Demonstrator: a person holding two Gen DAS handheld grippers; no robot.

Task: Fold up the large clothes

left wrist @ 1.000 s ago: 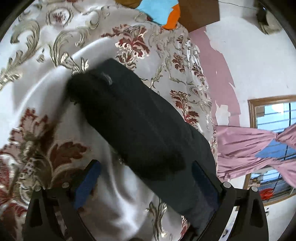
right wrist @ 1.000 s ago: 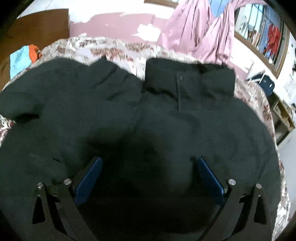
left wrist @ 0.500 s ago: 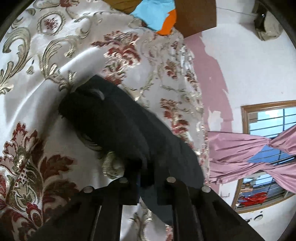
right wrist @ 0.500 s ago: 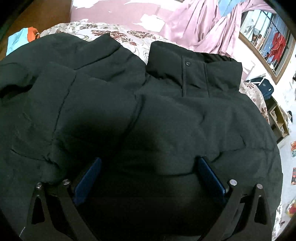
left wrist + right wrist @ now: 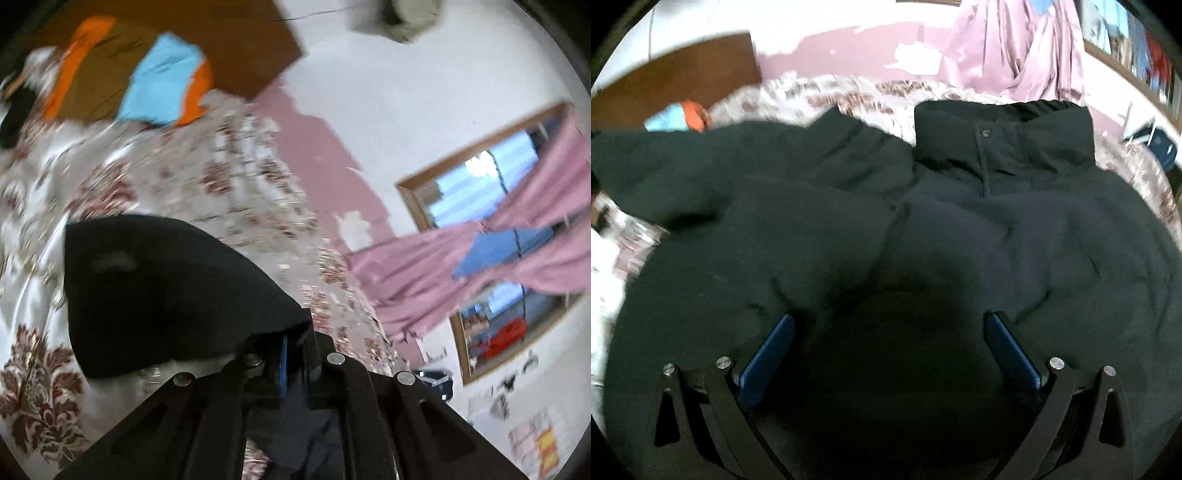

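The left hand-held gripper [image 5: 293, 354] is pressed together, pinching the sleeve [image 5: 159, 291] of the black jacket [image 5: 960, 240]. The dark cloth bunches right at the fingertips, and the cuff end hangs free beyond them, raised above the bedspread [image 5: 44, 362]. That view is smeared with motion, so how much cloth is caught cannot be told exactly.

The right hand-held gripper [image 5: 888, 339] is spread wide, its blue pads [image 5: 768, 350] well apart, low over the jacket's chest. Whether they touch the cloth cannot be told.

The jacket lies front up on the bed, spread across most of the bedspread. Its collar [image 5: 1001, 136] stands at the far end, toward the pink curtain [image 5: 1015, 48], with the front closure running down from it. The other sleeve bulges away from the collar toward the brown board [image 5: 676, 92] and the blue and orange cloth [image 5: 679, 114].

The step in hand looks like folding the pinched sleeve in over the chest. To do it well, the sleeve should travel in a low arc toward the closure line below the collar, kept taut enough that the puffy filling does not double up. The right hand-held gripper would best press down on the body beside the shoulder seam, giving a firm hinge. The sleeve should be let go only once it lies flat, straight across and below the collar.
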